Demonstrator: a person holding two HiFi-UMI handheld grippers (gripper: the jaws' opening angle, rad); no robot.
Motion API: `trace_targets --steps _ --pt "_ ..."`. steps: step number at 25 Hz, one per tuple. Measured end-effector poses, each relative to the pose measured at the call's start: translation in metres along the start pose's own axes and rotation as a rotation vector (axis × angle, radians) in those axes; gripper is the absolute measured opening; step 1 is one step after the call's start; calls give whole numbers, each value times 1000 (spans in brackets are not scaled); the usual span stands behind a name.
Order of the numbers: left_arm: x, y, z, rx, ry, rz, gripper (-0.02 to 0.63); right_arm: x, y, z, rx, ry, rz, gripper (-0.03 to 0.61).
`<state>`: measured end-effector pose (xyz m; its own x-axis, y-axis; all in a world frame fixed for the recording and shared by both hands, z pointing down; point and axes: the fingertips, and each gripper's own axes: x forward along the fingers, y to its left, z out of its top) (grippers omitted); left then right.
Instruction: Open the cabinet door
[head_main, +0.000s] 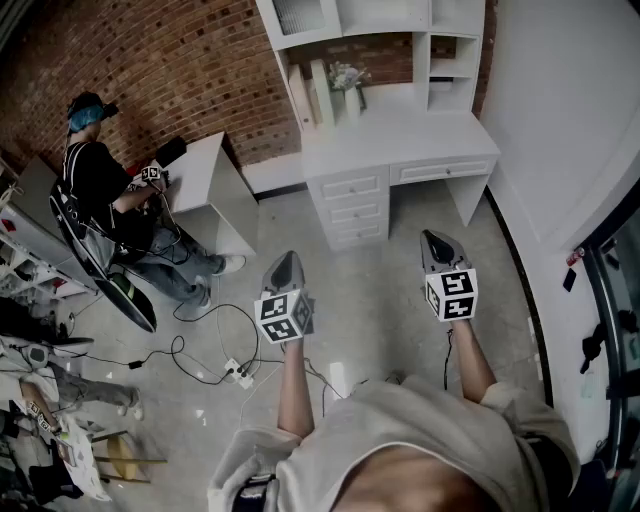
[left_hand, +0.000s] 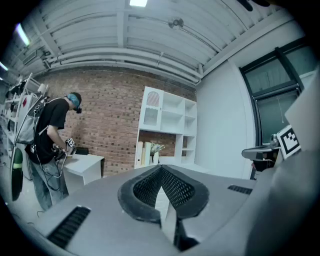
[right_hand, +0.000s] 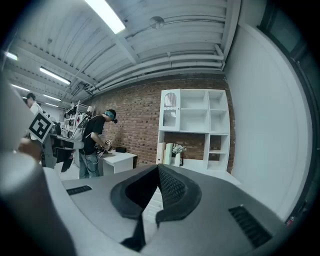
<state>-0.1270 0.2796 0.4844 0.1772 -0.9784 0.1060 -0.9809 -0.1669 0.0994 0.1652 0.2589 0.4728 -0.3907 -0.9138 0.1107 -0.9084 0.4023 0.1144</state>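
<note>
A white desk with a shelf unit (head_main: 395, 130) stands against the brick wall, a few steps ahead of me. Its cabinet door (left_hand: 151, 110), with an arched pane, is closed at the unit's upper left; the same cabinet door (right_hand: 170, 111) shows in the right gripper view and as a sliver (head_main: 297, 14) in the head view. My left gripper (head_main: 286, 260) is held out over the floor, jaws together and empty, its tip (left_hand: 161, 169) pointing at the desk. My right gripper (head_main: 436, 238) is held level beside it, shut (right_hand: 158, 166) on nothing. Both are far from the door.
A person (head_main: 100, 190) works at a small white table (head_main: 205, 175) at the left. Cables and a power strip (head_main: 238, 372) lie on the floor near my left side. The desk has drawers (head_main: 352, 208), with books and a vase (head_main: 345, 85) on top. A white wall (head_main: 560, 120) runs along the right.
</note>
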Motion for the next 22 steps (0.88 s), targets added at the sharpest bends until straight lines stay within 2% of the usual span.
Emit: trace_targets --steps 7,22 --pt "3 -13 -12 -13 27 -17 26 -1 -9 -4 -4 10 9 13" --pt "18 -56 -30 18 58 -20 26 -9 -40 -27 -8 -2 20 14"
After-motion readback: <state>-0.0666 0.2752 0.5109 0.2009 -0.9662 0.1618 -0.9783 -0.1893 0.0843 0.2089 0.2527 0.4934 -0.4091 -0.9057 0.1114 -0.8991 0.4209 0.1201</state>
